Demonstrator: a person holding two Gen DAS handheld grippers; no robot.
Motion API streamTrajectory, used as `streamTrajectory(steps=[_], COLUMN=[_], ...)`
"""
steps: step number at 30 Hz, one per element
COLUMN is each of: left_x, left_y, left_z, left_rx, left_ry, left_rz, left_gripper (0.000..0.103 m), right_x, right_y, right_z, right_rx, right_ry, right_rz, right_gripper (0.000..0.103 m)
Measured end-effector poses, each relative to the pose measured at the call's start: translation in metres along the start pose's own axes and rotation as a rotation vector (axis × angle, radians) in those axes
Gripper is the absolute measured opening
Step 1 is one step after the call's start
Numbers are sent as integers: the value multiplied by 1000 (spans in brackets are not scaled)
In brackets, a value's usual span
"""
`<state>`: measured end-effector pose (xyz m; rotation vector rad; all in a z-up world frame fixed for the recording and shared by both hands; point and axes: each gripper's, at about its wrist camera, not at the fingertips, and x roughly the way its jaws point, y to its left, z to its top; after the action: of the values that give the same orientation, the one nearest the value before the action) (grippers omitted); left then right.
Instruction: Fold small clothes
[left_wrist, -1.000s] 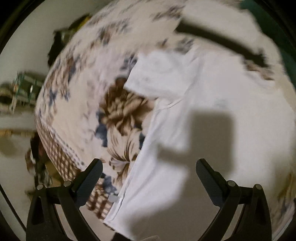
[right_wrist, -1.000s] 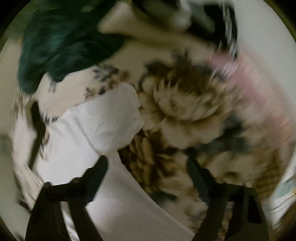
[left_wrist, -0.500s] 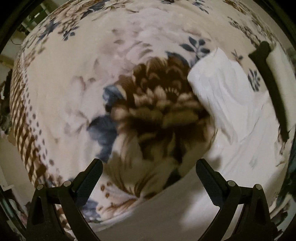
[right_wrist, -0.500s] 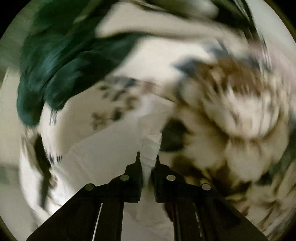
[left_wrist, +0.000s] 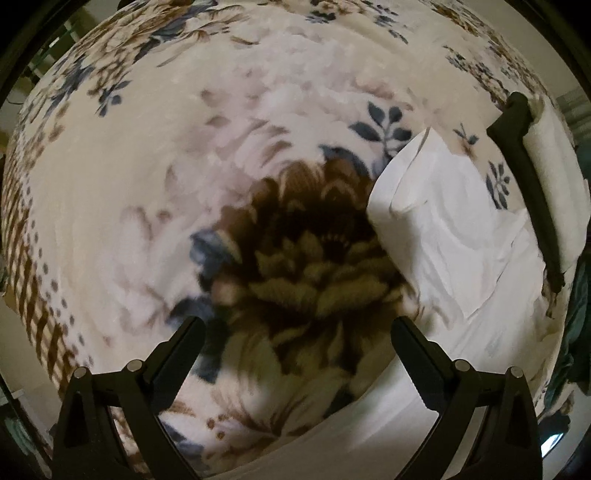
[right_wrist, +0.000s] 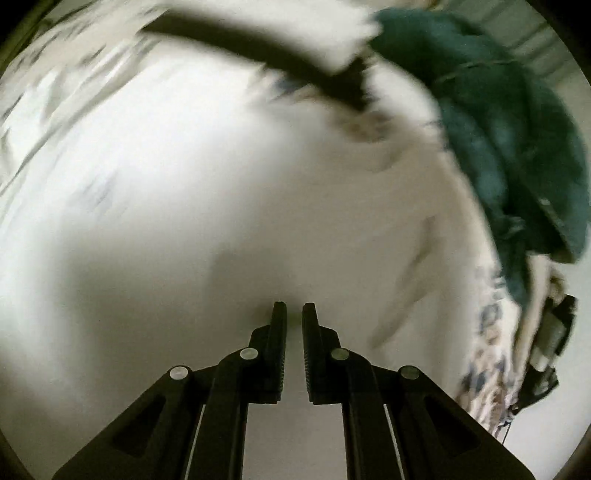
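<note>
Here, labelled parts of both wrist views:

Left hand-held gripper (left_wrist: 293, 341): jaws spread wide with nothing between them; it hangs over the large brown flower of the blanket, apart from the cloth.

Right hand-held gripper (right_wrist: 294, 317): fingers drawn nearly together, a thin gap between the tips. The view is blurred, so whether cloth is pinched between them cannot be told. The tips sit close against the white garment.

White garment (left_wrist: 454, 236): lies on the blanket to the right of the brown flower in the left wrist view, creased, with one sleeve end rolled up toward the top. It runs down and along the lower edge of that view, passing under the left gripper's right finger. In the right wrist view it fills most of the frame (right_wrist: 221, 192) as a smeared pale field.

Floral blanket (left_wrist: 147, 192): cream, with brown and blue flowers and a brown check border at the left edge; it carries the garment.

Dark strap (left_wrist: 532, 192): a black band running alongside a white rolled piece at the right edge of the left wrist view; it also crosses the top of the right wrist view (right_wrist: 258, 48).

Green cloth (right_wrist: 517, 129): a dark teal heap at the upper right of the right wrist view, beside the white garment.
</note>
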<state>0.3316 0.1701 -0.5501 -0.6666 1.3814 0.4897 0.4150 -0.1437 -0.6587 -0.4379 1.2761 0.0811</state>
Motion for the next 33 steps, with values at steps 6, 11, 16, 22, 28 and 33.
streamTrajectory(steps=[6,11,16,22,28,33], left_x=[17,29,30,24,25,36], left_y=[-20,-41,-50,-41,-43,-37], left_z=[29,34,36,35,37,37], left_rx=[-53,-45,12,25,17,-61], left_ry=[44,55,46,38,32,103], left_rz=[-131,-157,-134,-113,-125,-209], left_gripper=[103,103,103,103,103,103], right_x=[-22,19,42,19,10,8], right_y=[-60,-46,-23,-18,10,18], right_z=[-33,-38,-36,-34,-48,-53], right_rx=[231,-103,-337,-257,-326,-272], right_ry=[3,48,-4,-73,-83,40], right_rz=[-66,-410,-524,-453,-424,-359], right_gripper=[63,63,10,5,5,17])
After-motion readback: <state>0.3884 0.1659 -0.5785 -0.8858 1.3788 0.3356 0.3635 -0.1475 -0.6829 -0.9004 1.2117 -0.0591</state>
